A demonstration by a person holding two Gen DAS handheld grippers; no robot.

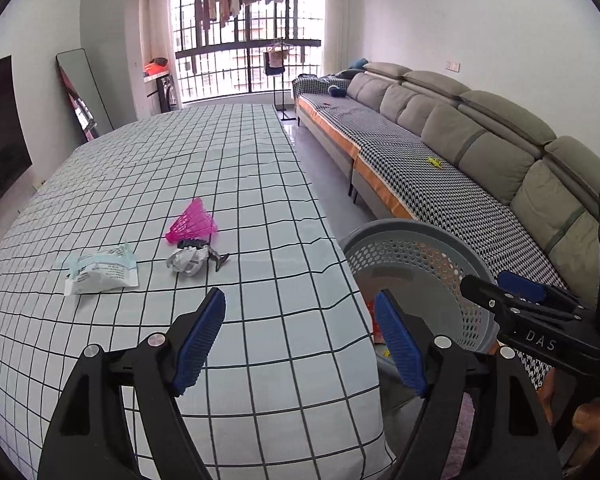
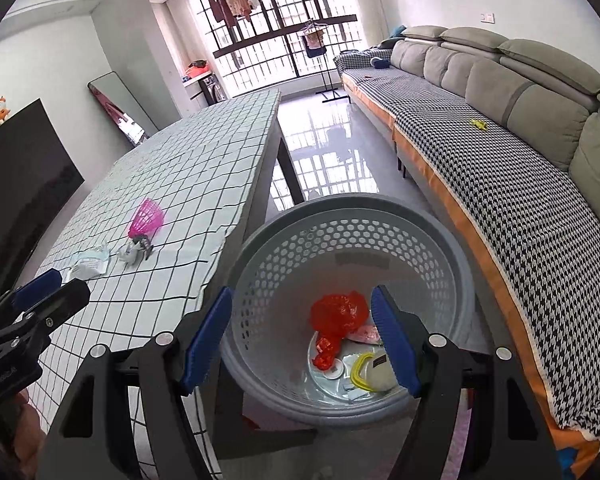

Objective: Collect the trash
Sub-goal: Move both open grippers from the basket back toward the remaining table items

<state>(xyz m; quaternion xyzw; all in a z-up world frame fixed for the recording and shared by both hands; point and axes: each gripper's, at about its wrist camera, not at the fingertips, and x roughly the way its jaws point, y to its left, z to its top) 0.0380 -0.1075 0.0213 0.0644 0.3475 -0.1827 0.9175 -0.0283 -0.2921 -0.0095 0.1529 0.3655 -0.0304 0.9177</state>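
On the checked tablecloth (image 1: 180, 168) lie a pink shuttlecock (image 1: 192, 222), a crumpled grey paper ball (image 1: 186, 262) with a small dark piece beside it, and a white-and-blue wrapper (image 1: 98, 272). My left gripper (image 1: 300, 320) hangs open over the table's near right edge, with nothing between its fingers. My right gripper (image 2: 302, 318) stands open above the grey perforated basket (image 2: 284, 256), also with nothing held. Inside the basket lie a red plastic bag (image 2: 338, 312), a white mask with yellow straps (image 2: 374, 372) and other scraps. The same shuttlecock (image 2: 146, 218) shows in the right wrist view.
A long grey sofa (image 1: 480, 132) with a houndstooth cover runs along the right wall, a small yellow object (image 1: 434, 162) on it. The basket (image 1: 412, 240) stands on the floor between table and sofa. A mirror (image 1: 84, 92) leans at the far left; a dark screen (image 2: 20, 168) is on the left.
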